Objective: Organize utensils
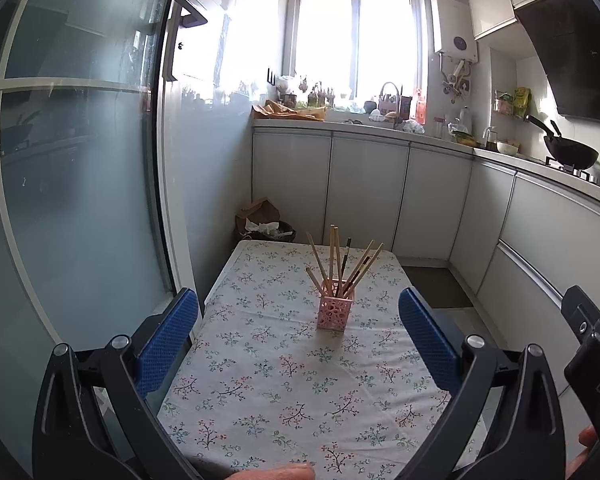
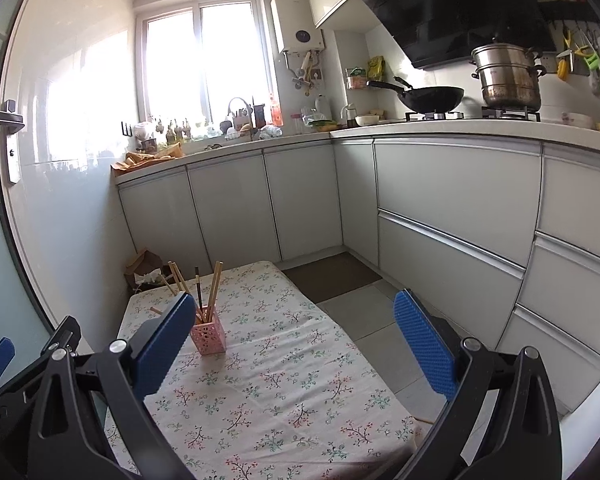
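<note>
A floral cloth [image 1: 300, 376] covers the bench. Behind it a paper bag [image 1: 258, 213] and a bin [image 1: 277, 231] sit on the floor by grey cabinets [image 2: 235, 212]. On the stove a black wok [image 2: 430, 98] stands beside a steel pot [image 2: 508, 76], under a dark hood [image 2: 452, 12]. A white heater [image 2: 295, 24] hangs near the bright window [image 2: 203, 60].

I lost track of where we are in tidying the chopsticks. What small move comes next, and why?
Probably none beyond easing both grippers back: the chopsticks all stand in the pink holder, nothing loose shows on the tablecloth, and the left gripper and right gripper are open and empty.
</note>
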The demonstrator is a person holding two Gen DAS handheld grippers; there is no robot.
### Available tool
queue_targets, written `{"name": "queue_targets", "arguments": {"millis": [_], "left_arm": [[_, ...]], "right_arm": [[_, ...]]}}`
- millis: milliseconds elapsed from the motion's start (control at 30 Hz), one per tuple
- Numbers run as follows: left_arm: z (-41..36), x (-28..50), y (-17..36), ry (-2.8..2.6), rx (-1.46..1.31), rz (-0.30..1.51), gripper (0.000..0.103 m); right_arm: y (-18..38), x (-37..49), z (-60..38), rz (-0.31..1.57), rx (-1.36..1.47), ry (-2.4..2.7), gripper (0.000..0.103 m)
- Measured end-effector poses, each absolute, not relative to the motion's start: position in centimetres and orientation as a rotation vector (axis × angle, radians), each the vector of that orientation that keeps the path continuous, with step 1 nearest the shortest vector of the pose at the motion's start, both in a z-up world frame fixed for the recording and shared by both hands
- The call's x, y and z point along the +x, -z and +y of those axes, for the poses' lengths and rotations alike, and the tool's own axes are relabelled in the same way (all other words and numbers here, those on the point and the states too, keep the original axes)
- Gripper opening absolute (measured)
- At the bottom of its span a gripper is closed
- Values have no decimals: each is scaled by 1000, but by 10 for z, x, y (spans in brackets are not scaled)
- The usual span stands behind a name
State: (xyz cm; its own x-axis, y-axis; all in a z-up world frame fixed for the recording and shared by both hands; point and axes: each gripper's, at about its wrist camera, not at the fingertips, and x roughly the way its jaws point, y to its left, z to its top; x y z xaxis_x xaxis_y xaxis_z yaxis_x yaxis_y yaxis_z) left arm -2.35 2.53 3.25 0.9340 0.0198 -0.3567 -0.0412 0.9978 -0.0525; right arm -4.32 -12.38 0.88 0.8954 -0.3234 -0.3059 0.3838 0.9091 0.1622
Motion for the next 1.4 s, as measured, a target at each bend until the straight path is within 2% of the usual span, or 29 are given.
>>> {"name": "queue_targets", "arguments": {"millis": [1400], "left_arm": [[18,-28,-32,-30,-31,346,96]], "right_arm": [[-6,-42,-127,319,247,343,97]]}}
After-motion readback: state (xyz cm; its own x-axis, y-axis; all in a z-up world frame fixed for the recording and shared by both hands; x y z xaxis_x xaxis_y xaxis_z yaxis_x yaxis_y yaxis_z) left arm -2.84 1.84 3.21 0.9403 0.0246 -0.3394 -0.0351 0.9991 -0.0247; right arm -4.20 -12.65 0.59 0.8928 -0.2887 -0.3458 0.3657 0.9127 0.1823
